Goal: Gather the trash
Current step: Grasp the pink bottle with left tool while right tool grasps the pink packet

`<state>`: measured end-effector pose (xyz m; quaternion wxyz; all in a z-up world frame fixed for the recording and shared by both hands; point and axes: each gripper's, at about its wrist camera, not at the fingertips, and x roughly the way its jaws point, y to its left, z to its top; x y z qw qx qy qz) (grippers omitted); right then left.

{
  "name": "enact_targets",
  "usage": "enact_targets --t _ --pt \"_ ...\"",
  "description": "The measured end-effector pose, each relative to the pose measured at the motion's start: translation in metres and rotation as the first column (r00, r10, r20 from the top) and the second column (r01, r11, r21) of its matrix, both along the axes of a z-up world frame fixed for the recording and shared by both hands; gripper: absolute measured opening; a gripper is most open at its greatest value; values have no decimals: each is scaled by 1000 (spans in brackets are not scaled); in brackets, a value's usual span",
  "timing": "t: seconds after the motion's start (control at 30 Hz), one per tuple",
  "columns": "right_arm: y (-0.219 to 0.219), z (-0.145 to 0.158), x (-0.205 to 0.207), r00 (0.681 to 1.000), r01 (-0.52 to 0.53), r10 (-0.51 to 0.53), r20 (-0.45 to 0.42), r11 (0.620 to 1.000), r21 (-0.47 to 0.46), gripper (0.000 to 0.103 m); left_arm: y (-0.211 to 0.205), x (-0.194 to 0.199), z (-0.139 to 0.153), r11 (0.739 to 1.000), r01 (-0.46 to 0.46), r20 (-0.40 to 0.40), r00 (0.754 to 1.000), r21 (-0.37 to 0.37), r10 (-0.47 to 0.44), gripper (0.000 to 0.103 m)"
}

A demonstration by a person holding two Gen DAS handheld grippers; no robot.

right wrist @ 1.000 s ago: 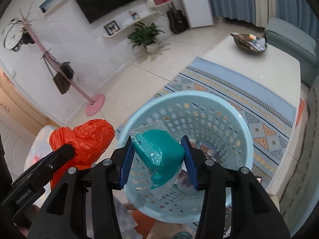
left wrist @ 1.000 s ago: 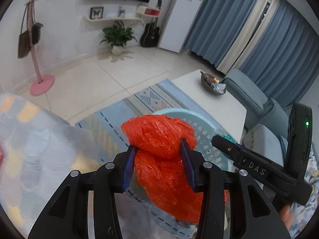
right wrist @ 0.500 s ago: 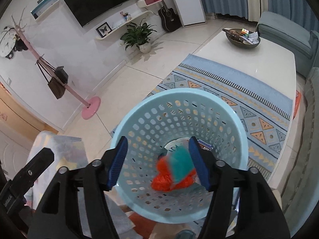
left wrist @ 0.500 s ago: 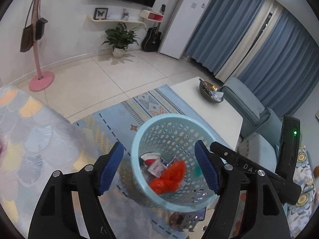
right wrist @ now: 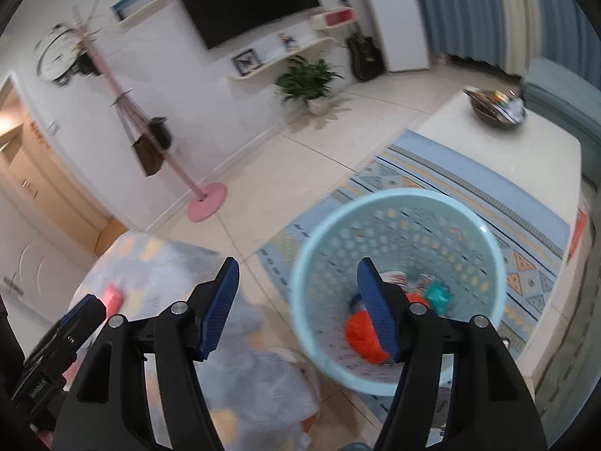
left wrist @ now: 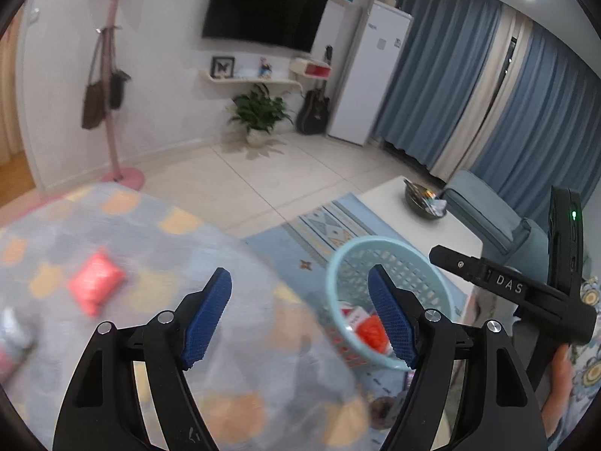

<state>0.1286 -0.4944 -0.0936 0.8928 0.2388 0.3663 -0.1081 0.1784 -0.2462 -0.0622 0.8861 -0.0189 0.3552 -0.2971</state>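
**Ana:** While the left gripper (left wrist: 298, 314) hangs over the patterned grey cloth (left wrist: 157, 248), look at those blue pads (left wrist: 208, 315): spread wide, nothing between them.

**Ben:** Same on the other side. Right gripper (right wrist: 298, 306) has its fingers splayed apart and empty, one blue pad (right wrist: 375, 310) sitting in front of the light blue basket (right wrist: 484, 233).

**Ana:** And the basket holds the trash. There's the orange bag (right wrist: 357, 332) crumpled on the bottom, with a teal packet (right wrist: 437, 295) just beside it.

**Ben:** From the left wrist view the orange bag (left wrist: 370, 334) shows through the basket (left wrist: 375, 242) opening, next to some red and white wrappers (left wrist: 353, 314).

**Ana:** Basket stands on the patterned blue rug (right wrist: 450, 173), close to the white table (right wrist: 526, 150) with a dark bowl (right wrist: 496, 112) on it.

**Ben:** Still loose on the cloth: a pink packet (left wrist: 94, 283), blurred. Right wrist view catches it too (right wrist: 112, 297), just past the left tool's black body.

**Ana:** Something silvery at the far left edge (left wrist: 11, 332), too smeared to name.
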Motion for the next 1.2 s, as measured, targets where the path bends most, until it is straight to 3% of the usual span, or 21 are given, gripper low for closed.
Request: enact_targets --t 0.17,0.27,0.43,0.57,0.73,0.83,0.97,1.13,1.2 --pt "55 19 13 994 -105 106 24 993 -48 63 66 -8 24 996 -89 69 994 -1 89 74" --pt "83 27 20 982 -185 185 45 983 2 64 112 -14 39 993 -118 121 986 -14 119 81" --pt "132 38 34 957 -284 283 60 959 0 64 184 -16 50 980 -198 158 969 19 192 87" --pt "168 37 52 936 -349 346 60 936 42 64 239 -11 36 981 -189 106 977 49 183 93" --pt "226 23 74 908 -420 420 -3 907 -18 64 283 4 2 960 -242 23 970 139 241 93" --pt "246 8 82 910 -414 413 -38 910 -24 64 302 18 -20 954 -255 -52 963 160 266 93" --pt "261 -14 89 900 -429 427 -87 903 1 64 309 33 -43 959 -227 -149 956 166 252 90" --pt "271 -30 101 889 -441 441 -124 897 26 64 313 31 -44 975 -201 -193 957 97 217 86" --pt "271 -34 107 888 -439 441 -133 897 44 64 308 30 -46 975 -188 -202 957 121 210 84"
